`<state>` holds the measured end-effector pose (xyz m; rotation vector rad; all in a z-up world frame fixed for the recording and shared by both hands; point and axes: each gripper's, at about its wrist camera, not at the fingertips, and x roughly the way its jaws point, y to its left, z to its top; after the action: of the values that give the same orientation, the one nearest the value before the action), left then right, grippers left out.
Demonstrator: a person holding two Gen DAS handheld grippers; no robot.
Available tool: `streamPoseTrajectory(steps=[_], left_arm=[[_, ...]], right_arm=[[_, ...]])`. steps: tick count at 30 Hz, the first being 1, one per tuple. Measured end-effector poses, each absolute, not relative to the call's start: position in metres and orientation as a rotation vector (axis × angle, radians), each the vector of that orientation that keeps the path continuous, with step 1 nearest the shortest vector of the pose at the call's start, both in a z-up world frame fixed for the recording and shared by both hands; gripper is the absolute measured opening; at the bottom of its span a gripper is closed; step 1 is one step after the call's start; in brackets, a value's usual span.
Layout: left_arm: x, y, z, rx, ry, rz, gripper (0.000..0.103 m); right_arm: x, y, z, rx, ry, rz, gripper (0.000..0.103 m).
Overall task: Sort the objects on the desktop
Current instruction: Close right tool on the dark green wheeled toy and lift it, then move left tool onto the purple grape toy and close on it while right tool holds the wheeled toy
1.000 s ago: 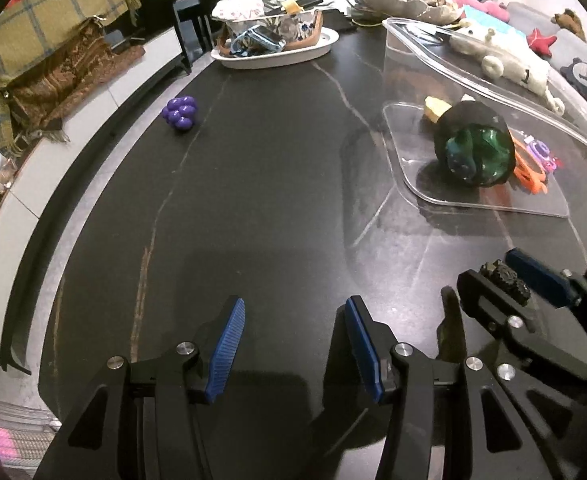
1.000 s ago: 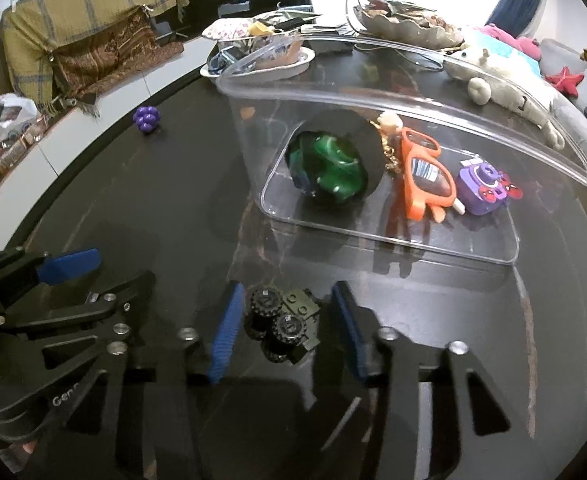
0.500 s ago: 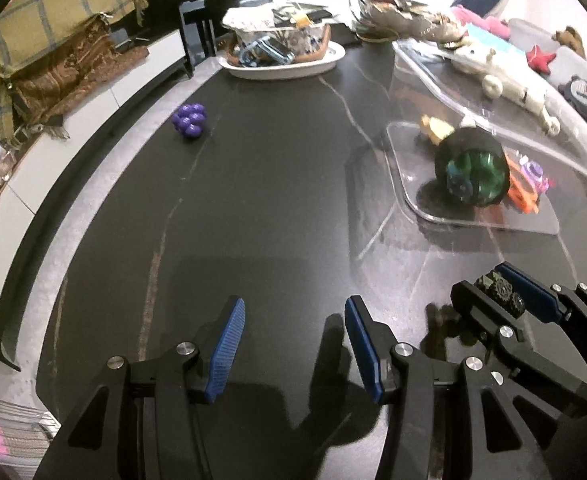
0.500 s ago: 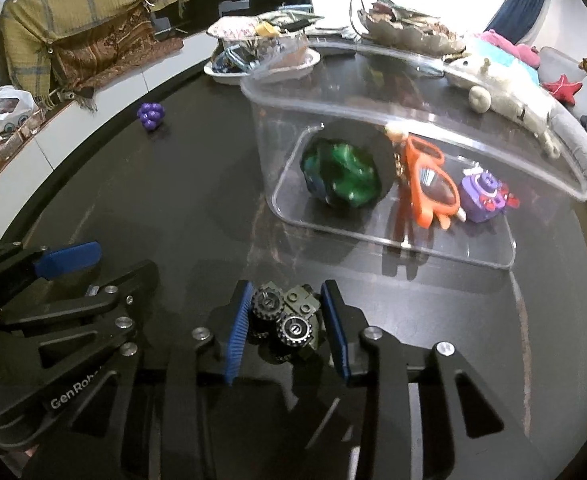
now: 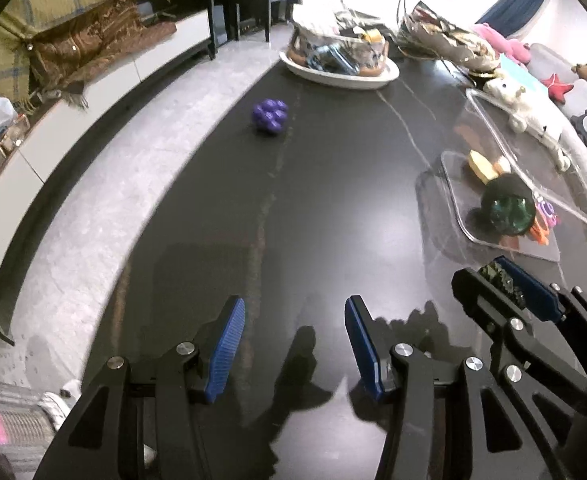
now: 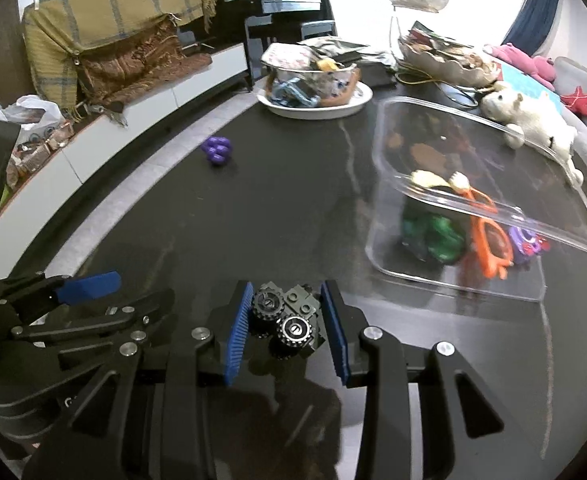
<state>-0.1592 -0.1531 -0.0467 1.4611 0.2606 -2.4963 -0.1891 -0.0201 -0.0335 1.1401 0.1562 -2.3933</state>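
My right gripper is shut on a dark green toy vehicle with black wheels and holds it above the black table; it also shows in the left wrist view. My left gripper is open and empty over the table's near part. A purple grape-like toy lies far ahead on the table, also in the right wrist view. A clear plastic bin to the right holds a green ball, orange glasses and a purple toy.
A white dish of clutter stands at the far end. A white plush animal lies beyond the bin. The table's left edge curves above the floor. A bench with blankets is to the left.
My right gripper has closed on the toy vehicle and lifted it off the table. Both grippers have risen and turned left, so the bin sits further right.
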Motion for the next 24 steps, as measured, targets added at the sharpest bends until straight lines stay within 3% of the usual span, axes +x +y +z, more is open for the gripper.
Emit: streamPoseTrajectory(steps=[24], left_arm=[[-0.256, -0.231, -0.033, 1.235, 0.175, -2.635, 0.048]], right_arm=[[-0.276, -0.105, -0.020, 1.092, 0.264, -2.423, 0.033]])
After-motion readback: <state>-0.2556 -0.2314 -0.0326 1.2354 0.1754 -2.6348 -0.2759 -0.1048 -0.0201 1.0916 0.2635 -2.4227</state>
